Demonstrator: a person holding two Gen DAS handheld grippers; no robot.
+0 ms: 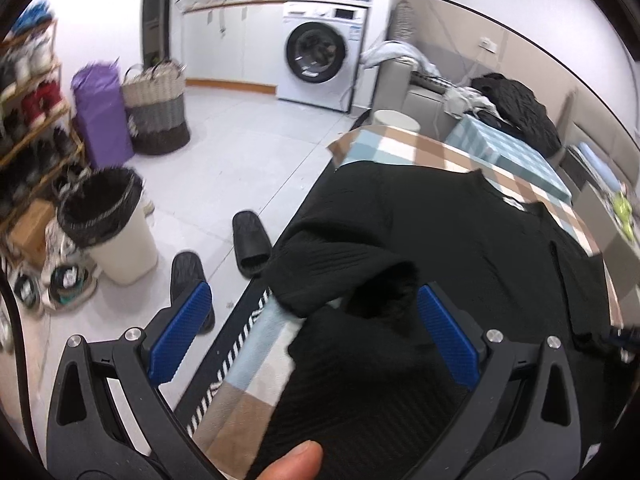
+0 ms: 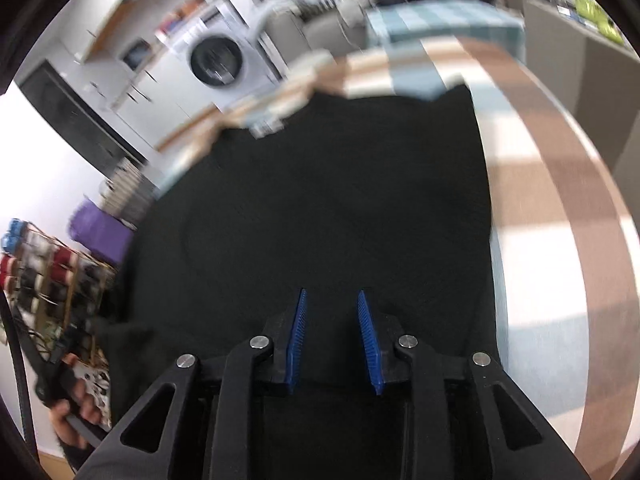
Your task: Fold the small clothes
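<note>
Left wrist view: your left claw (image 1: 314, 312) is spread wide, blue pads far apart, nothing pinched. A folded-over flap of the black ribbed garment (image 1: 440, 232) sits bunched between the pads, close against the right-hand pad (image 1: 448, 336); contact unclear. The garment lies across the checkered surface (image 1: 400, 144), with its near-left edge right at the surface edge. Your thumb tip (image 1: 294, 462) shows at the bottom. Floor beyond: two black slippers (image 1: 252, 244), a lined trash bin (image 1: 108, 224), a woven basket (image 1: 158, 108), a purple bag (image 1: 100, 112), a washing machine (image 1: 320, 56), and a shoe rack (image 1: 32, 100) on the left.

Right wrist view, blurred: your right claw (image 2: 332, 300) is at a narrow gap, pads not touching, nothing visibly between them. It hangs over the black garment (image 2: 320, 184), which fills the frame centre, flat on the checkered surface (image 2: 552, 200). Your left hand (image 2: 76, 404), gripping the other tool, shows at the lower left.
</note>
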